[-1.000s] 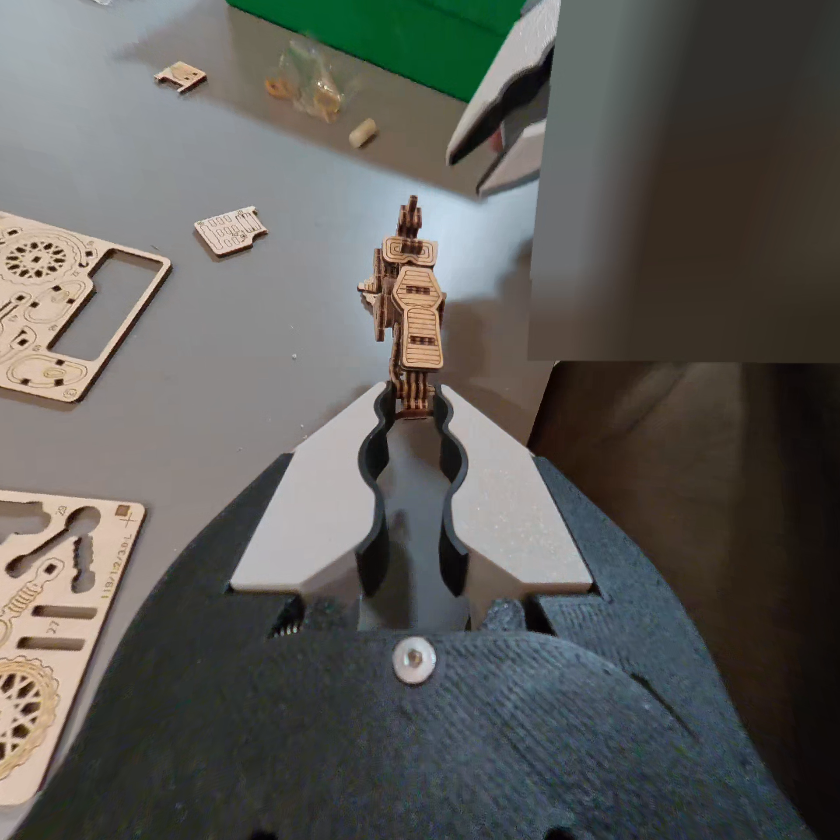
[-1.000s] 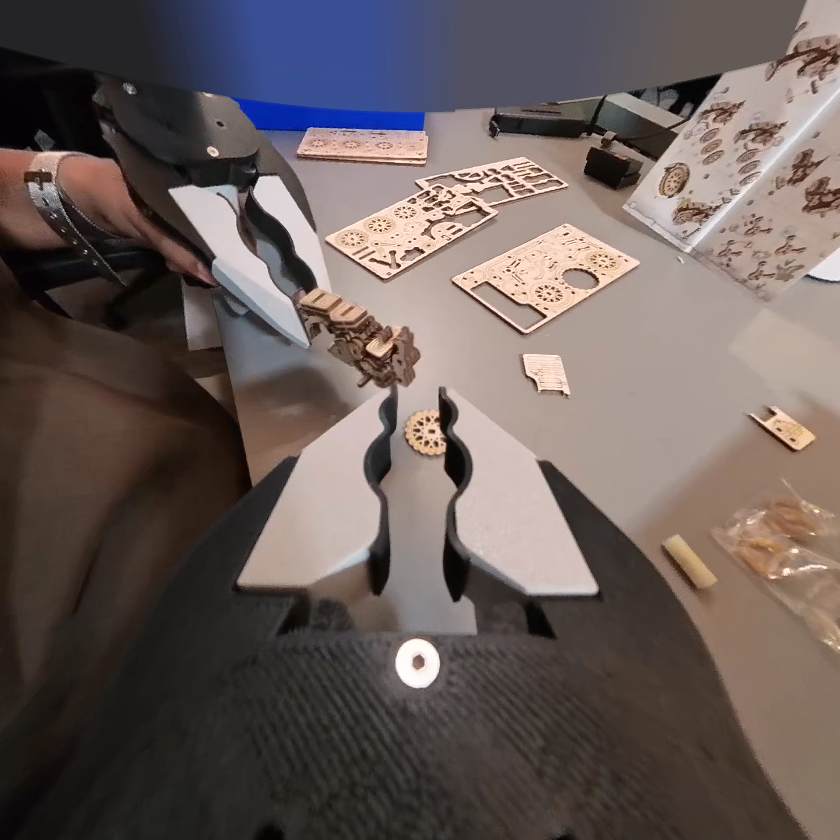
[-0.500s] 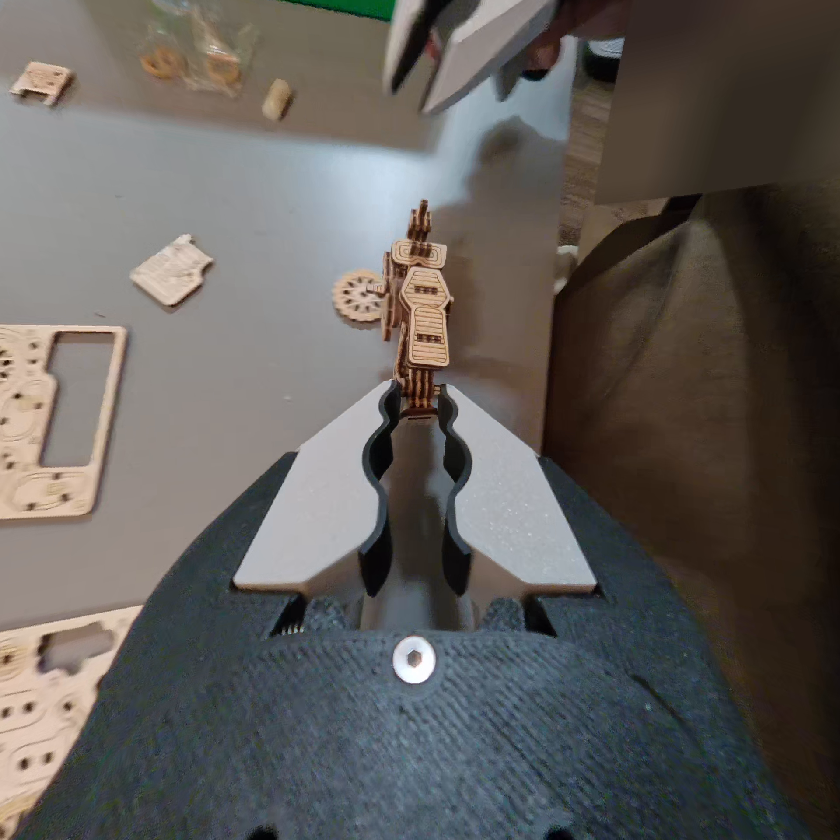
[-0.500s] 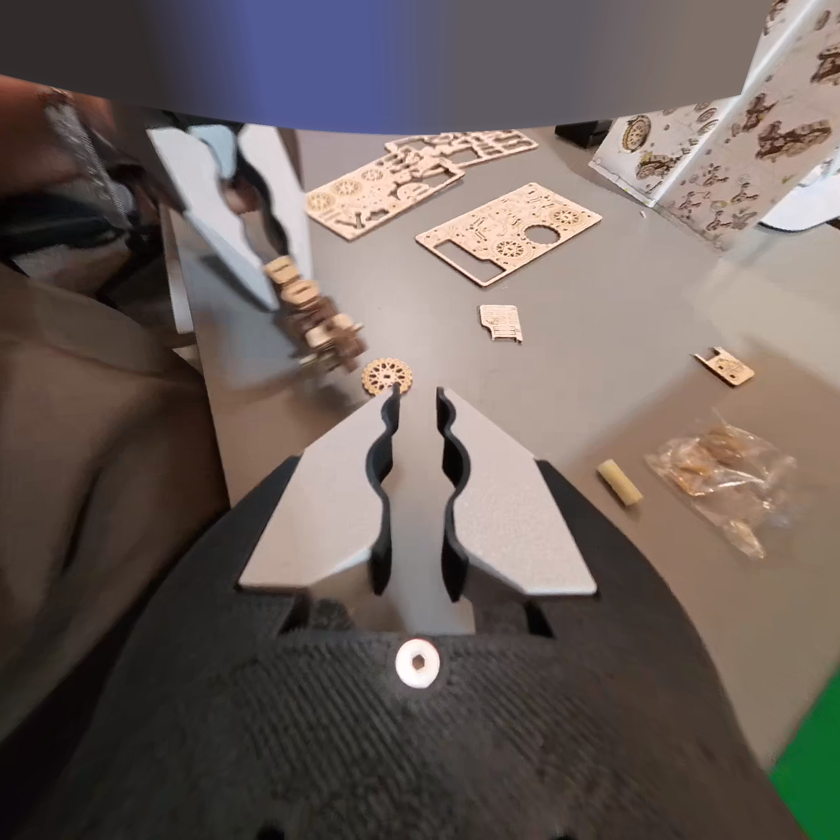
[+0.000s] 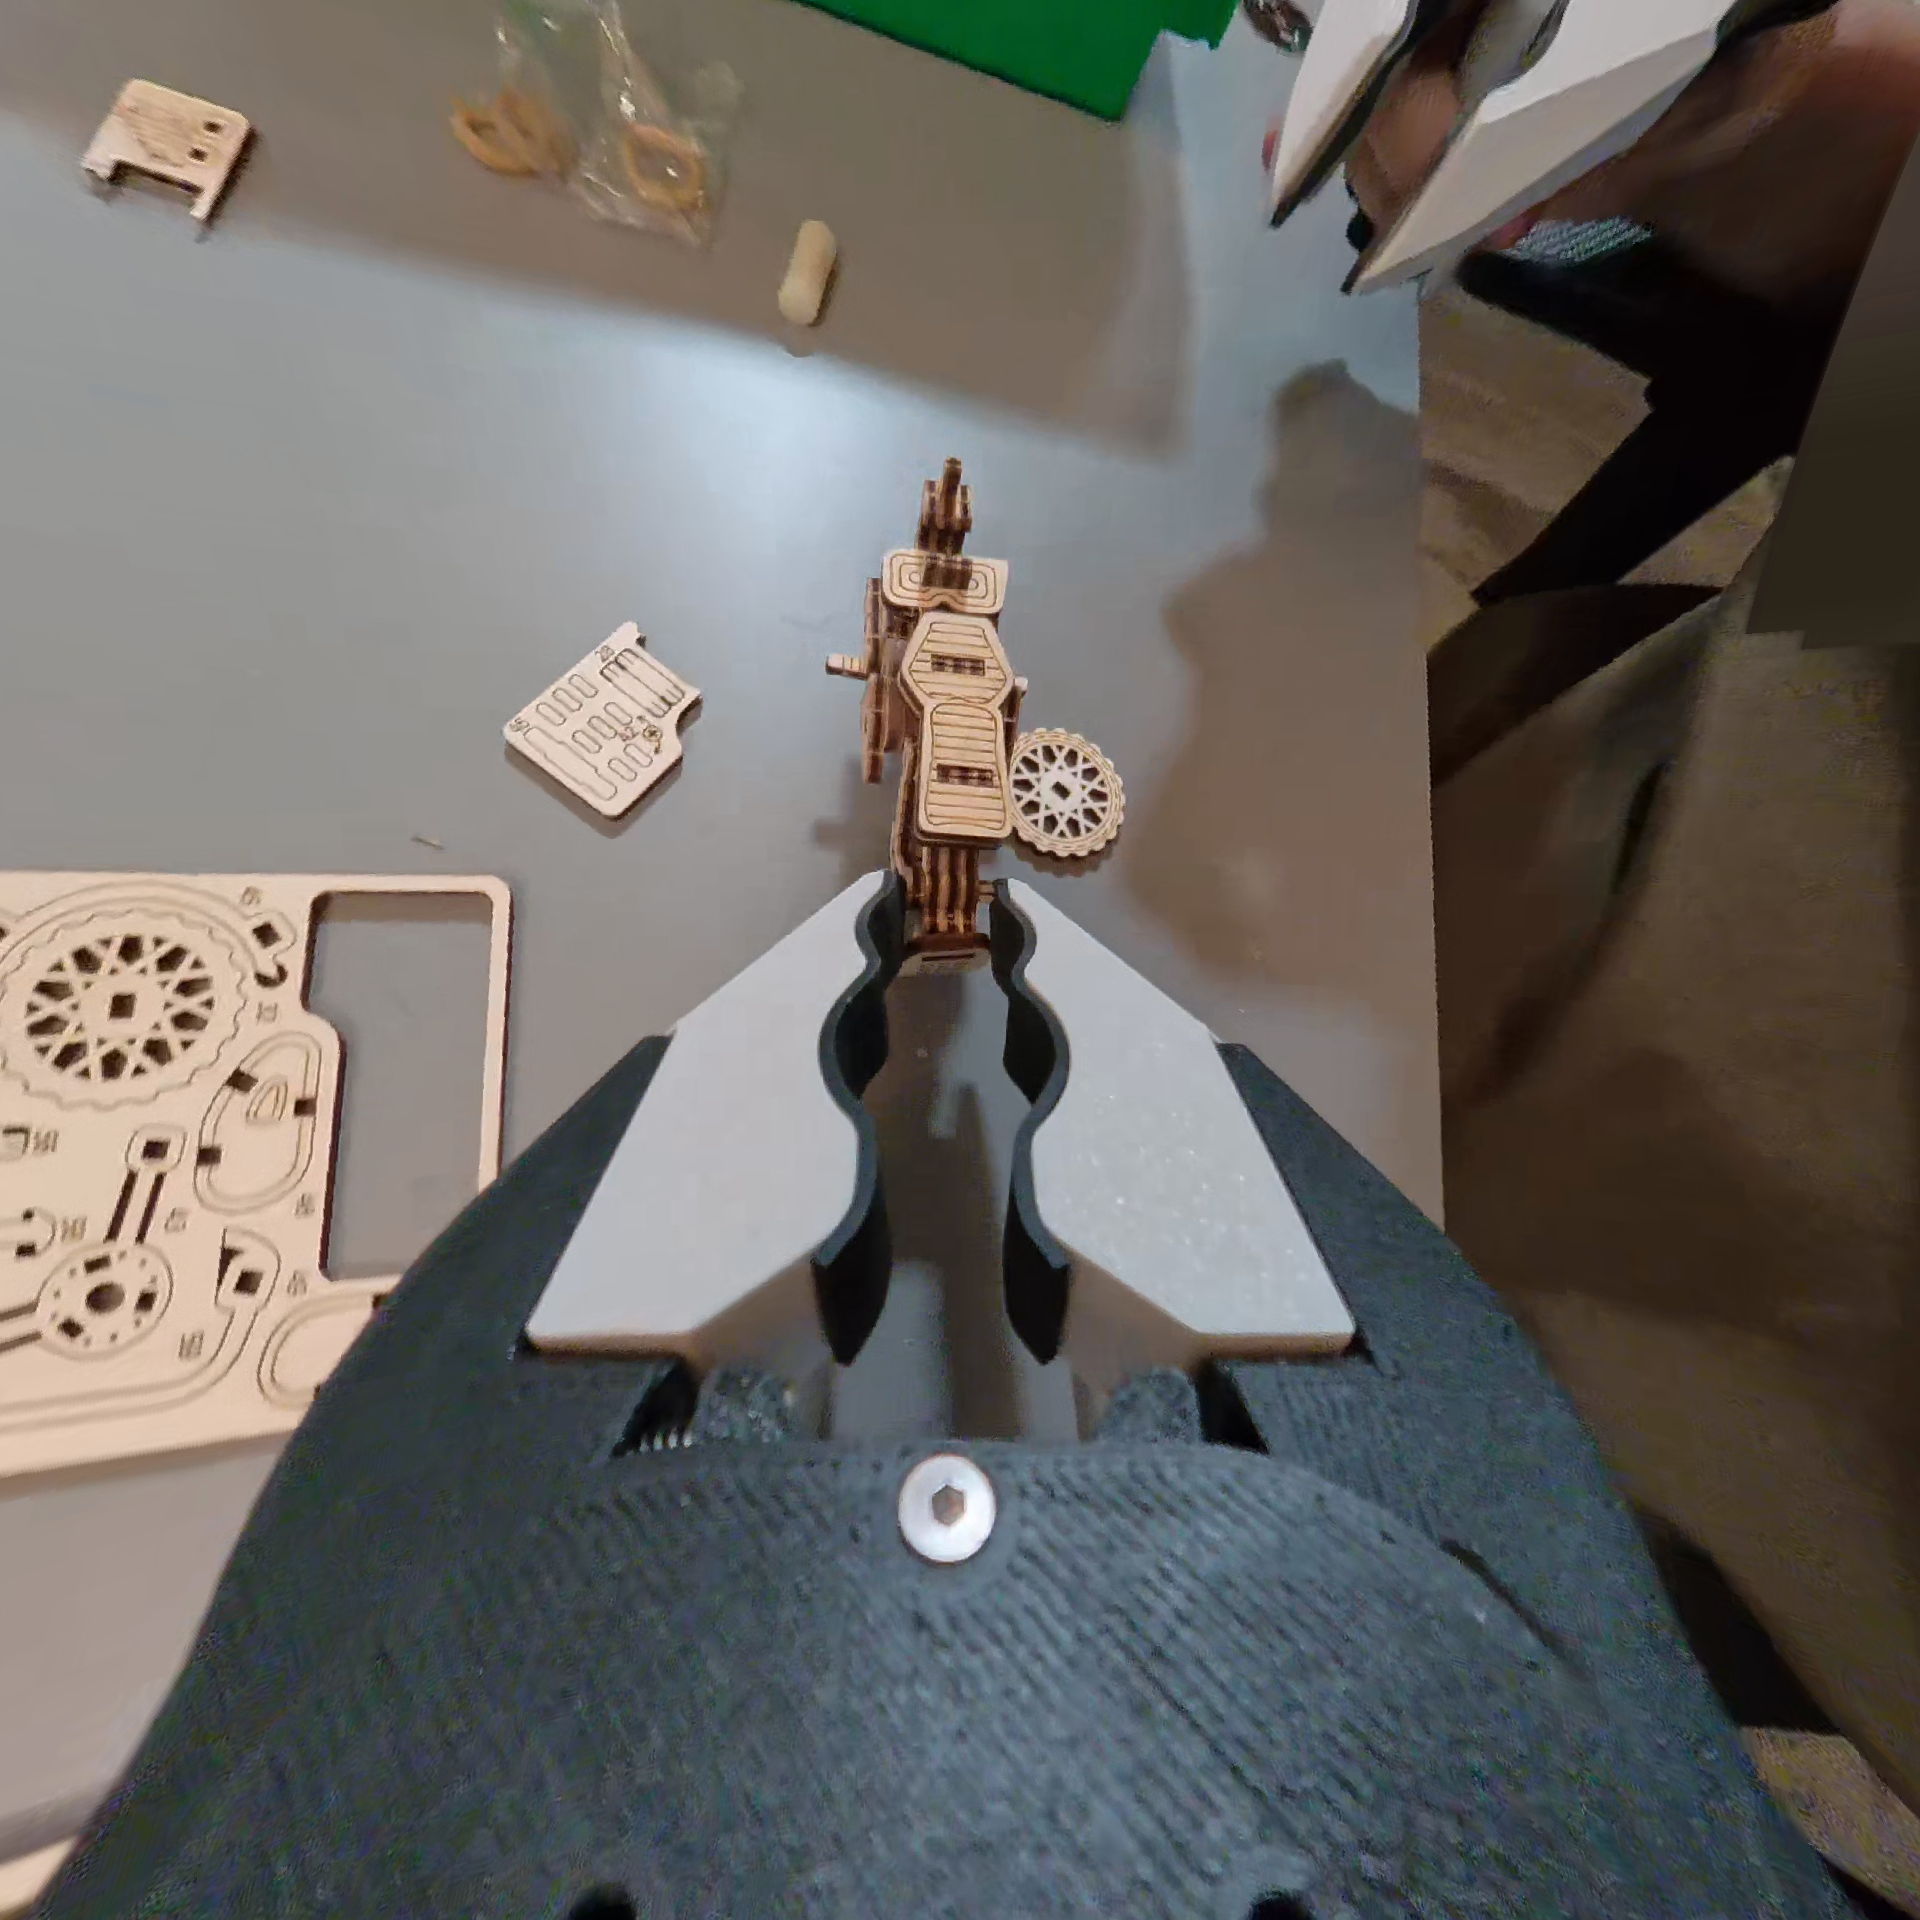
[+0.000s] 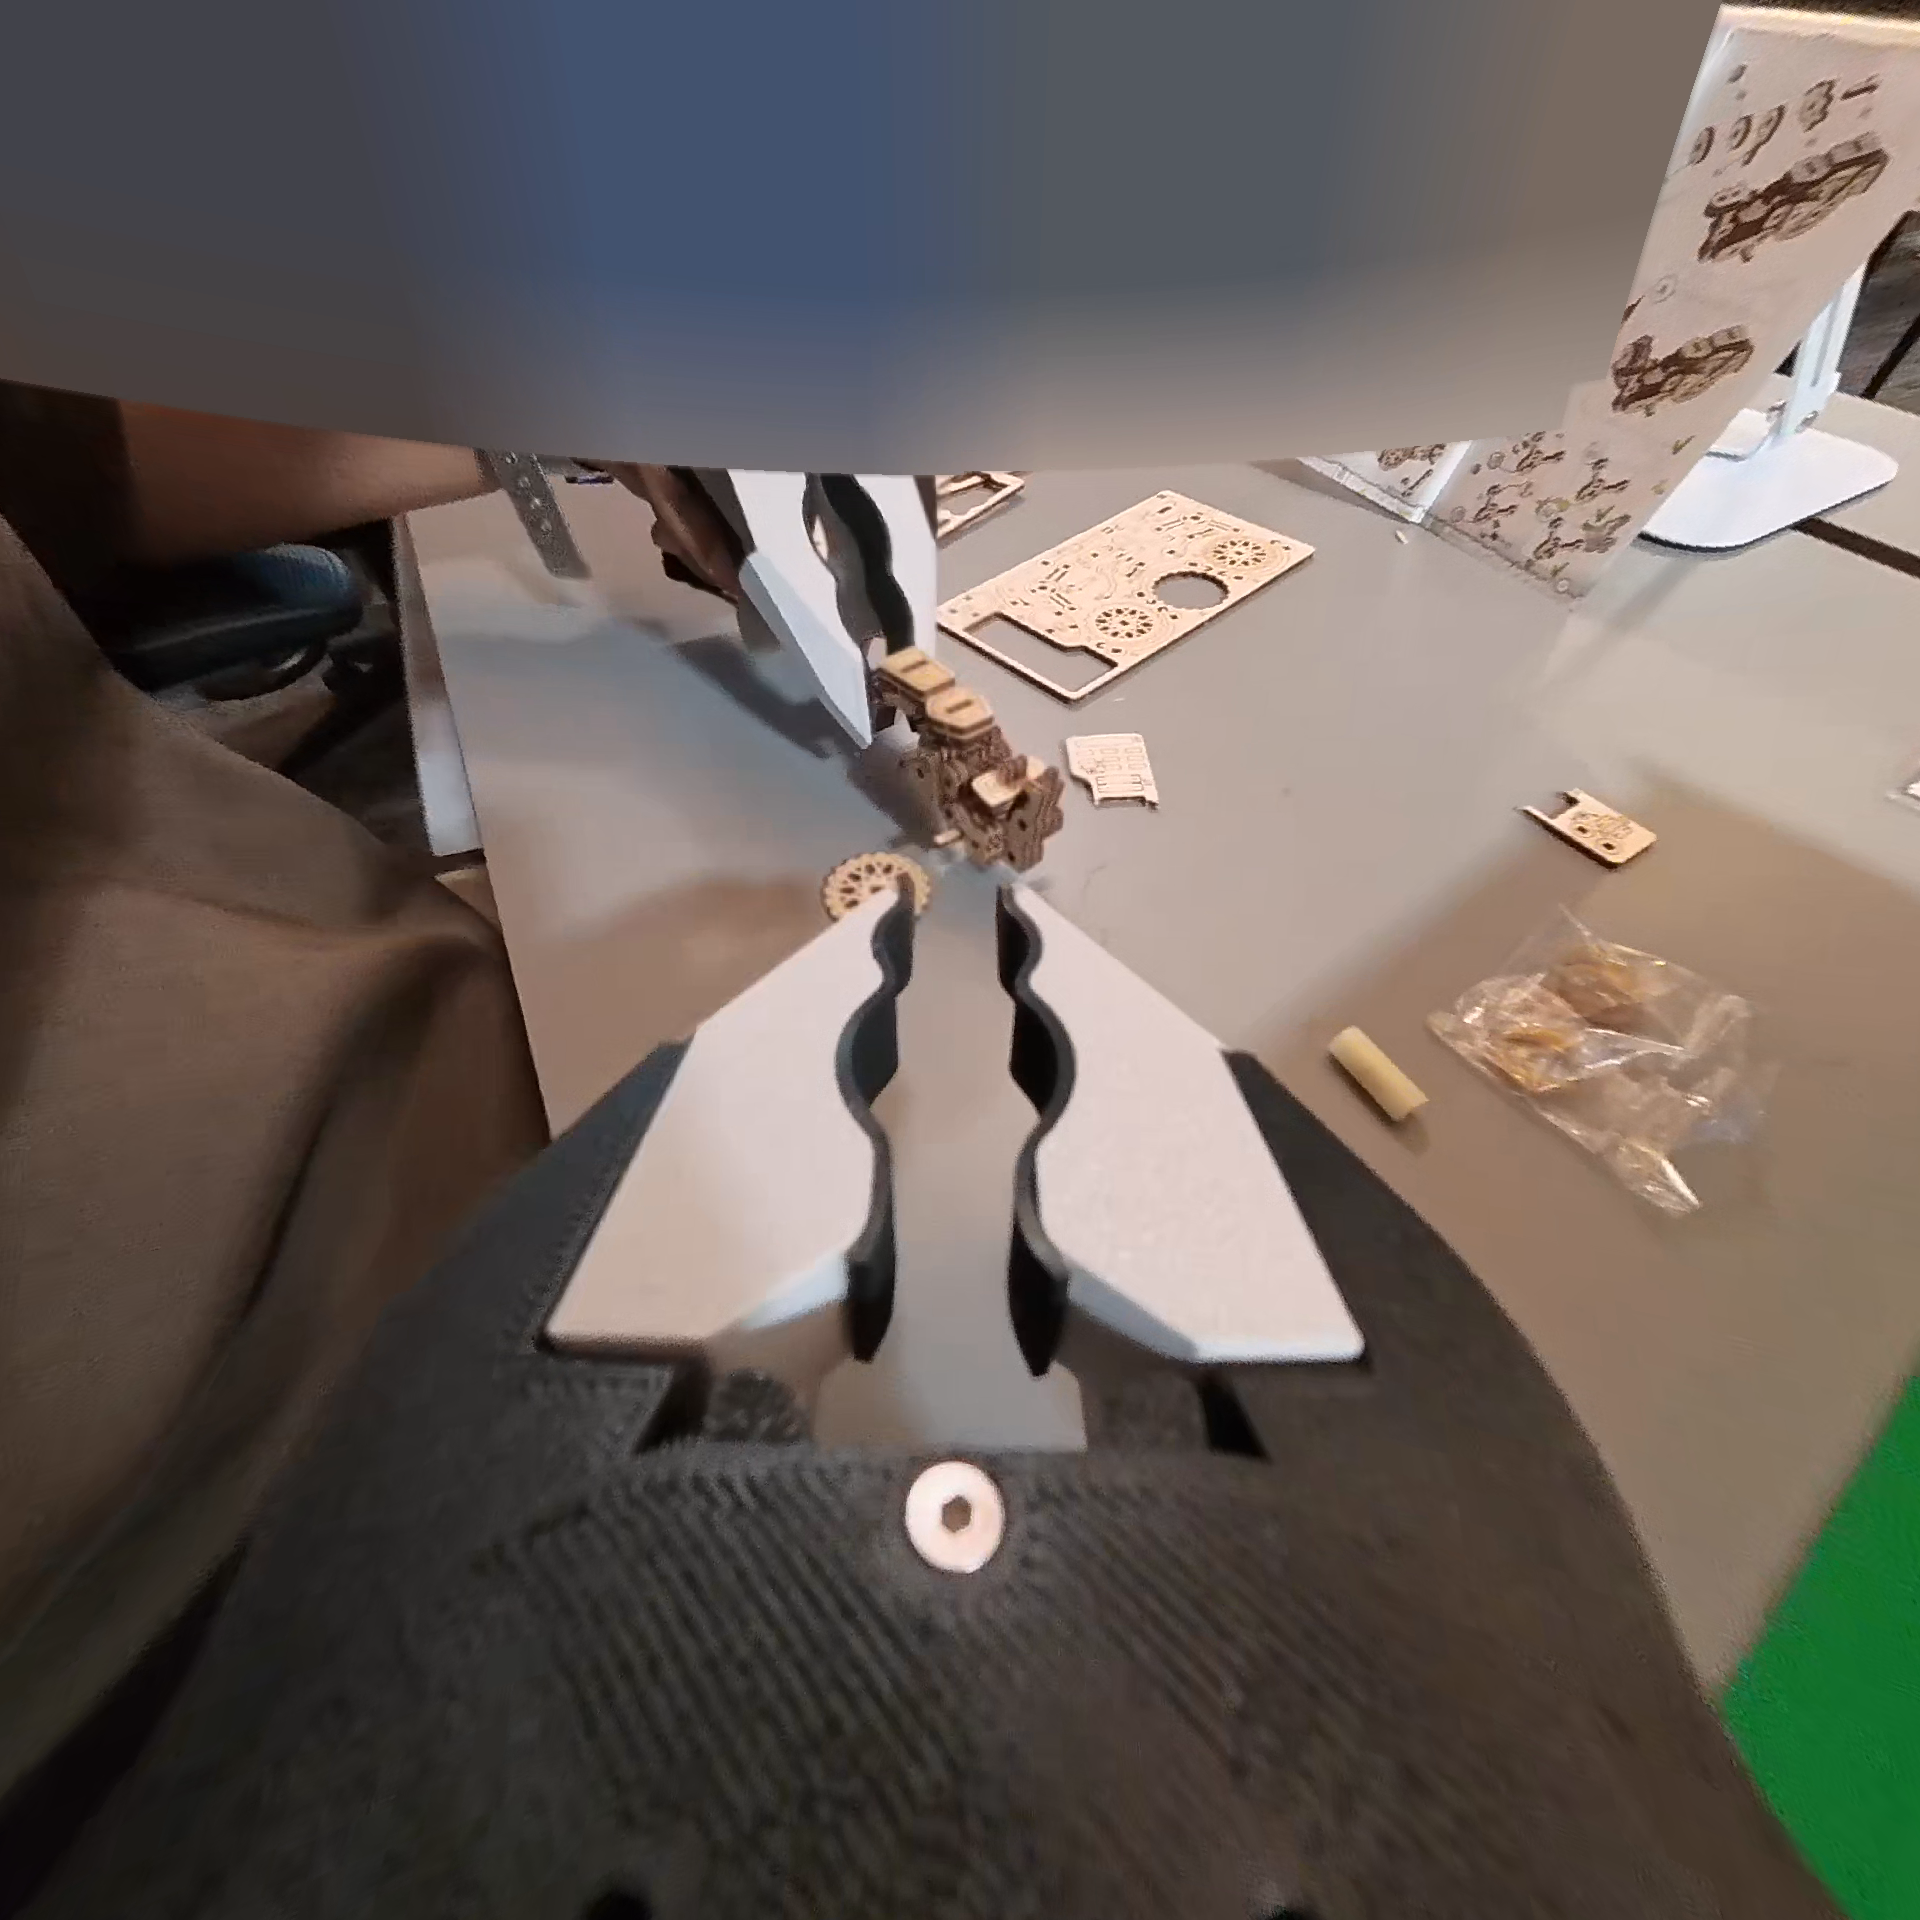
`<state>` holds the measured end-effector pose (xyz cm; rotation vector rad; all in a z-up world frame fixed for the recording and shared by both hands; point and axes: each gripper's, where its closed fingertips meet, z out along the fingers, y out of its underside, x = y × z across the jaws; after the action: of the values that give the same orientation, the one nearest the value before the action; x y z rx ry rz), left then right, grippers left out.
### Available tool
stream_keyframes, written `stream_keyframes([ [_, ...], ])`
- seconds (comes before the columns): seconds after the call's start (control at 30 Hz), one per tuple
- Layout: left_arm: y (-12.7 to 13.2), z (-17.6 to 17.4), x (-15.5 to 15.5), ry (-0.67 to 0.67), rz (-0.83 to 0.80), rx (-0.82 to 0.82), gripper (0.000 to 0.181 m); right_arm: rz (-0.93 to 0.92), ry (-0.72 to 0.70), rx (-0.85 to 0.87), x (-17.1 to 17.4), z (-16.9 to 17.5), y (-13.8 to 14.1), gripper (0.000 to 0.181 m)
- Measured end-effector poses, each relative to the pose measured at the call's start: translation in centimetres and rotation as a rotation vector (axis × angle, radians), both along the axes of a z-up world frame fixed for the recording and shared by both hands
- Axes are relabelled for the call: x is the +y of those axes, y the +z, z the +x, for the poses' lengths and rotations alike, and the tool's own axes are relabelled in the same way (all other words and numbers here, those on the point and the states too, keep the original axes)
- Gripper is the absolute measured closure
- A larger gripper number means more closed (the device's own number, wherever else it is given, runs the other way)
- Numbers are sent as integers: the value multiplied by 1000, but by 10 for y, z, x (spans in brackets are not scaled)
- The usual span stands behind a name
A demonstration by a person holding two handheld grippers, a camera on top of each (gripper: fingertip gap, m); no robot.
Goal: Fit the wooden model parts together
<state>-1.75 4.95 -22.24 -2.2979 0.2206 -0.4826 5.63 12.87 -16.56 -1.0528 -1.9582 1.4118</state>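
Note:
My left gripper (image 5: 943, 902) is shut on the rear end of a partly built wooden model (image 5: 945, 717) and holds it over the grey table (image 5: 416, 468). The model also shows in the right wrist view (image 6: 971, 764), held by the left gripper (image 6: 868, 675). A loose wooden gear wheel (image 5: 1068, 795) lies flat on the table just right of the model; in the right wrist view the wheel (image 6: 871, 885) lies just ahead-left of my right gripper (image 6: 958, 902). The right gripper is open and empty, raised above the table, and shows at the top right of the left wrist view (image 5: 1351, 218).
A punched wooden parts sheet (image 5: 208, 1122) lies at left, a small slotted piece (image 5: 603, 719) and a tabbed piece (image 5: 166, 145) nearby. A clear bag of small parts (image 6: 1600, 1049) and a pale cylinder (image 6: 1374, 1072) lie at right. An instruction sheet on a white stand (image 6: 1766, 260) stands behind. The table edge (image 5: 1423, 727) runs close at right. The left gripper's tips are roughly 12 cm from the right gripper's. My left tips are roughly 5 cm from the loose wooden gear wheel (image 5: 1068, 795).
My left gripper has swung with the model, so the gear wheel now lies right of it instead of left. My right gripper has drawn back and up, away from the wheel.

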Motion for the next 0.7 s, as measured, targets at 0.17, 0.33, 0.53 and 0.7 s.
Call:
stream_keyframes([
  [0.17, -8, 2, 5, -19, -32, 11, 167, 43, -33, 9, 11, 3, 0, 168],
  [0.33, -11, -3, 4, 6, -35, 2, 167, 31, -29, 9, 12, 4, 0, 168],
  [0.53, -12, -3, 3, 3, -32, -10, 167, 24, -25, 9, 11, 4, 1, 168],
  [0.7, -13, -2, 5, -8, -35, -7, 167, 14, -27, 9, 12, 4, 2, 169],
])
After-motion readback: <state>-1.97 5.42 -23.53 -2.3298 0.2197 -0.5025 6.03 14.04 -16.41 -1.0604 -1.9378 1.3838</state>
